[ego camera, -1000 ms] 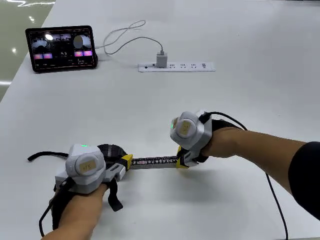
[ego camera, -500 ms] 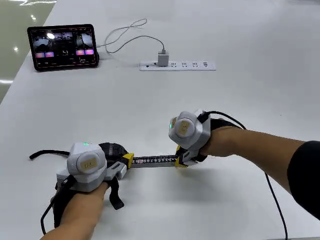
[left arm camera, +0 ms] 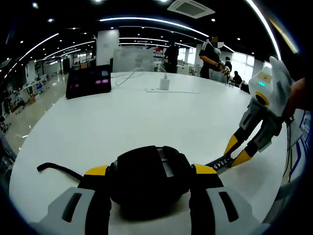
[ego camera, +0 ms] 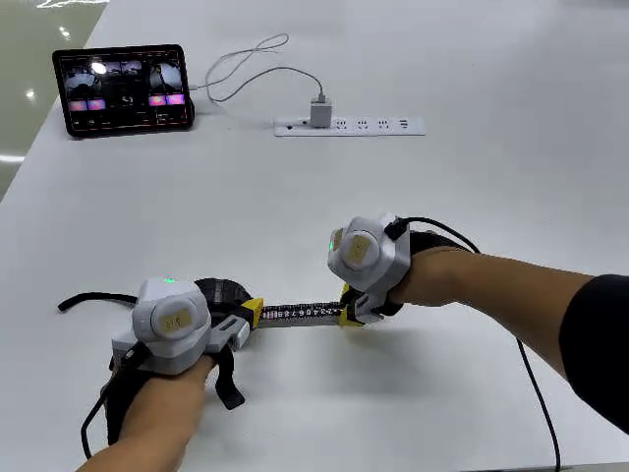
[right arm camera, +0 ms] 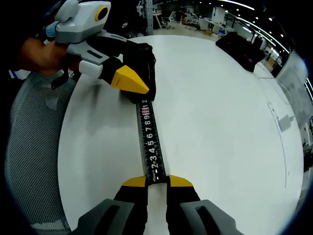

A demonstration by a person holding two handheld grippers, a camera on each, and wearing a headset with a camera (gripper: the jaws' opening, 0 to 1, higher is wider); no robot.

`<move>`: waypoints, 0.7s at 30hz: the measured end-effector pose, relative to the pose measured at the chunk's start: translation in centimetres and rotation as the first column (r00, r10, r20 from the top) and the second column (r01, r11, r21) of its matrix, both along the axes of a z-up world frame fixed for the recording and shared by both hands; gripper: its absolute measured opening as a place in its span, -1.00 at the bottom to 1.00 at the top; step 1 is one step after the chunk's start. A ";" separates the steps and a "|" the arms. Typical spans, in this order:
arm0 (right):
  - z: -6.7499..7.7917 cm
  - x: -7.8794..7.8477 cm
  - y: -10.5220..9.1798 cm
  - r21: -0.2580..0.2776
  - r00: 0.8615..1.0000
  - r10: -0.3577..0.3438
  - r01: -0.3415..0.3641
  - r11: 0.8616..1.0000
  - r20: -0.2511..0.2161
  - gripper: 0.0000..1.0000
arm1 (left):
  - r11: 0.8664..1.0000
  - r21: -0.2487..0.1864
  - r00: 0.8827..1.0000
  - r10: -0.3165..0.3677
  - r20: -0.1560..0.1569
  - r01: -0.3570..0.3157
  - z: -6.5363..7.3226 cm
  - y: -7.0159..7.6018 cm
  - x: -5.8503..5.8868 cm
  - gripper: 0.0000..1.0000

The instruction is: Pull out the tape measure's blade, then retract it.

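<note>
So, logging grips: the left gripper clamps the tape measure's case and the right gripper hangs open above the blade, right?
No: the right gripper is shut on the tip of the blade, as the right gripper view shows. The left gripper does clamp the case.

White bench [ego camera: 472, 197], glossy top. Power strip [ego camera: 349, 126] lies twd the far side w/ a charger [ego camera: 319, 113] plugged in. Cable [ego camera: 246, 74] runs left from strip to tablet [ego camera: 125, 88]. Tape measure [ego camera: 221, 293], blade [ego camera: 300, 314] out, lies well nearer than strip.
</note>
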State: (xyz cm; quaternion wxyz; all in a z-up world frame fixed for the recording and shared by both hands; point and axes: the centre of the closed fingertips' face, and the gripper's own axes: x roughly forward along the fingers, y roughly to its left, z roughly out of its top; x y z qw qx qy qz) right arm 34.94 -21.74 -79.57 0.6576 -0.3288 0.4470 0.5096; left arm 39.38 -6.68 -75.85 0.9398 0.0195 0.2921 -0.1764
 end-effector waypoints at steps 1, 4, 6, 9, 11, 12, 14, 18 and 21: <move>0.0 0.0 0.0 -0.001 1.000 0.001 -0.001 1.000 -0.001 -0.81 | 1.000 0.000 1.000 0.000 0.001 0.000 0.0 0.0 0.0 0.21; 0.0 0.0 0.2 -0.002 1.000 0.002 -0.002 1.000 0.001 -0.81 | 1.000 0.000 1.000 -0.001 0.002 0.001 0.0 0.0 0.0 0.21; 0.0 0.0 0.3 -0.002 1.000 0.007 -0.007 1.000 0.004 -0.81 | 1.000 -0.001 1.000 -0.001 0.002 0.001 0.0 0.0 0.0 0.21; 0.0 0.1 0.5 0.007 1.000 0.007 -0.007 1.000 0.008 -0.81 | 1.000 0.000 1.000 0.001 0.000 -0.001 0.0 0.0 0.0 0.21; 0.0 0.1 0.5 0.008 1.000 0.007 -0.007 1.000 0.008 -0.81 | 1.000 -0.001 1.000 0.001 0.001 -0.001 0.0 0.0 0.0 0.21; 0.0 0.1 0.6 0.010 1.000 0.004 -0.004 1.000 0.008 -0.81 | 1.000 -0.001 1.000 0.000 0.001 0.000 0.0 0.0 0.0 0.21; 0.0 0.1 0.6 0.008 1.000 0.001 -0.001 1.000 0.009 -0.81 | 1.000 0.000 1.000 -0.001 0.000 0.001 0.0 0.0 0.0 0.21; 0.0 0.1 0.7 0.012 1.000 -0.001 0.001 1.000 0.006 -0.81 | 1.000 0.001 1.000 0.001 0.000 -0.001 0.0 0.0 0.0 0.21; 0.0 0.1 0.8 0.013 1.000 0.006 -0.006 1.000 0.006 -0.81 | 1.000 0.002 1.000 0.001 -0.001 -0.001 0.0 0.0 -0.1 0.21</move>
